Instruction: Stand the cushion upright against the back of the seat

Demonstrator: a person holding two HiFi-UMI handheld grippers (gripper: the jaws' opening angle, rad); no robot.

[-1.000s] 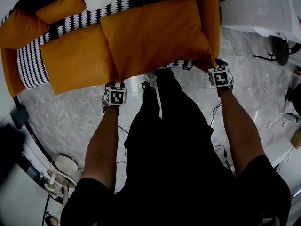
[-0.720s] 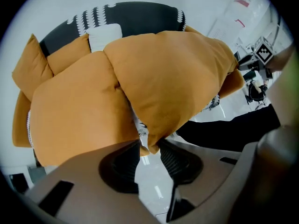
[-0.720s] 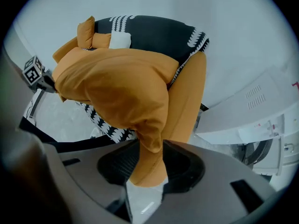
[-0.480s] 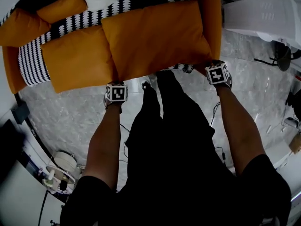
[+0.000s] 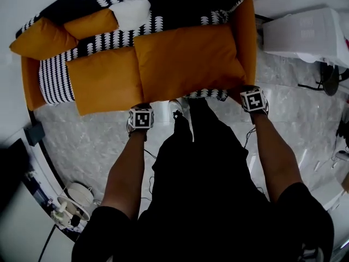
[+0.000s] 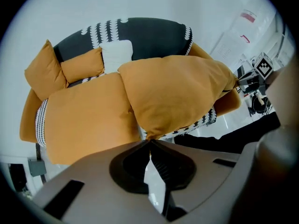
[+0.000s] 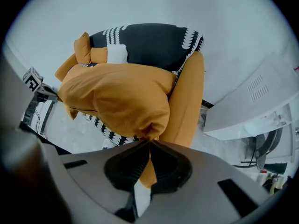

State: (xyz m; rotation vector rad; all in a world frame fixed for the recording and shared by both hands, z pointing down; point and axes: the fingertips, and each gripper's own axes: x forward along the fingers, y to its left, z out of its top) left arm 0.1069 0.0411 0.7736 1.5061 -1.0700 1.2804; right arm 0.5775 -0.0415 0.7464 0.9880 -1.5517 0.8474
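Observation:
A big orange cushion (image 5: 188, 59) lies flat on the right half of the sofa seat, in front of the black seat back (image 6: 145, 36). My left gripper (image 5: 143, 107) pinches the cushion's near left corner (image 6: 149, 135). Its jaws have just been closing and the fabric is caught between them. My right gripper (image 5: 242, 90) is shut on the near right corner (image 7: 150, 136), its jaws also just closed. Both point down at the seat's front edge. In the left gripper view the cushion (image 6: 177, 94) bulges upward, and the right gripper view shows the cushion (image 7: 121, 99) hanging from the pinch.
A second orange seat cushion (image 5: 103, 81) lies to the left. Two small orange pillows (image 5: 41, 37) (image 5: 90, 25) and a white pillow (image 5: 131, 10) lean at the back left. The orange sofa arm (image 5: 246, 31) rises at the right, with a white cabinet (image 5: 305, 29) beyond it. Cables lie on the marble floor (image 5: 82, 141).
Both grippers have closed on the cushion's near corners. The left gripper has risen a little with its corner. The head view has shifted, showing more of the seat back.

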